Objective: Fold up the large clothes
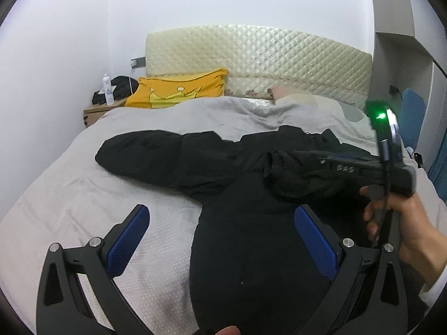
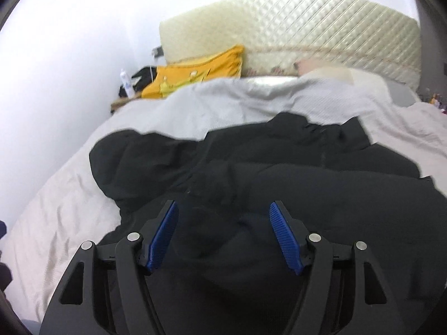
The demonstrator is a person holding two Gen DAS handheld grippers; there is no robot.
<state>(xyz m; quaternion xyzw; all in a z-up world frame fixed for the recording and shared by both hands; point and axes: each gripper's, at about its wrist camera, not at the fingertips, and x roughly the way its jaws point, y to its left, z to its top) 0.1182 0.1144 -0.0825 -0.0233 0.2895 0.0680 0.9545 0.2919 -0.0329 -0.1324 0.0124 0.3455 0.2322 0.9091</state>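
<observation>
a black jacket (image 1: 245, 223) is lying spread on the grey bedcover (image 1: 69, 195), body toward the near edge of the bed, one sleeve (image 1: 145, 153) stretching out to the left across the cover. in the right wrist view the same jacket (image 2: 279, 181) is filling the middle and lower frame, sleeve (image 2: 134, 156) reaching left.

left gripper (image 1: 220, 240) is hovering over the jacket's left edge with jaws wide apart, nothing between the blue pads; left pad (image 1: 128, 243) is sitting over bare bedcover, right pad (image 1: 315, 243) over black fabric. can't tell if it is touching the cloth.

right gripper (image 2: 223, 234) is showing its jaws apart too, blue pads (image 2: 164, 234) angled outward, black fabric lying between and below them, nothing clamped. in the left wrist view the right gripper's fingers are pointing left, its tips lost among dark folds of the jacket; the right hand (image 1: 402, 217) is holding its handle, and a green light (image 1: 380, 115) is glowing on top of the unit.

behind, a yellow pillow (image 1: 178, 92) is leaning against the quilted cream headboard (image 1: 265, 58). a wooden nightstand (image 1: 95, 111) beside the bed is carrying a white bottle (image 1: 108, 89) and a dark bundle (image 1: 120, 86). right wrist view is slightly blurred.
</observation>
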